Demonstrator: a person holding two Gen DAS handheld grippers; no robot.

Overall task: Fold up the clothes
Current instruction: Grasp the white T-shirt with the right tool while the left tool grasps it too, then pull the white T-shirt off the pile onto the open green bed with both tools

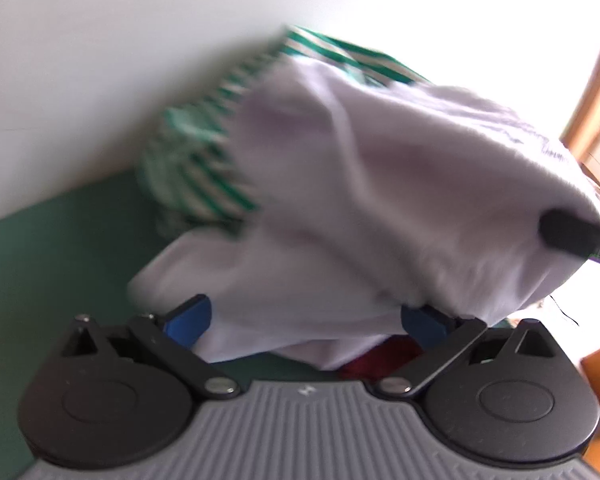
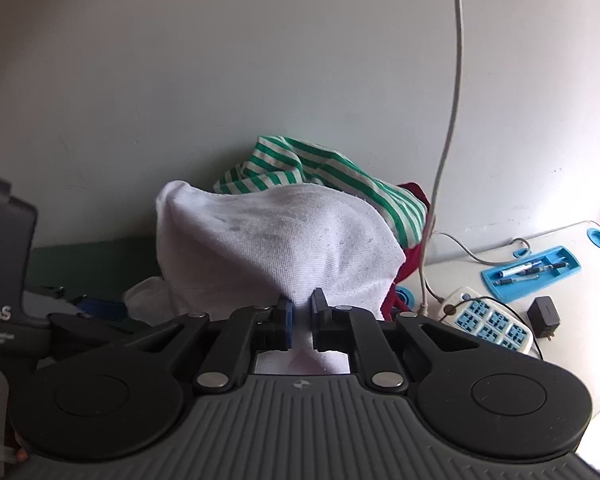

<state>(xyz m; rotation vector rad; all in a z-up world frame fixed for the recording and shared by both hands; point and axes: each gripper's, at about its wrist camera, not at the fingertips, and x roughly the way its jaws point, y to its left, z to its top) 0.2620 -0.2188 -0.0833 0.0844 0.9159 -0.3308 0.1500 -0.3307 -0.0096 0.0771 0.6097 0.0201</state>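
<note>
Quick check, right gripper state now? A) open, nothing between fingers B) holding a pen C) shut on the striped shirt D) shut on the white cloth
D: in the right wrist view the right gripper has its blue pads pinched on a fold of the white cloth; the green-striped shirt lies behind, untouched.

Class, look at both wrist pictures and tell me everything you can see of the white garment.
The white garment looks like a soft knit cotton, plain white with faint grey smudges. It is bunched and lifted, not yet folded, draping in loose creases. The right gripper is shut on its lower edge, blue pads pinching the cloth. The left gripper stands open with the fabric hanging between its fingers. Behind it lies a green-and-white striped garment, partly covered by it.
</note>
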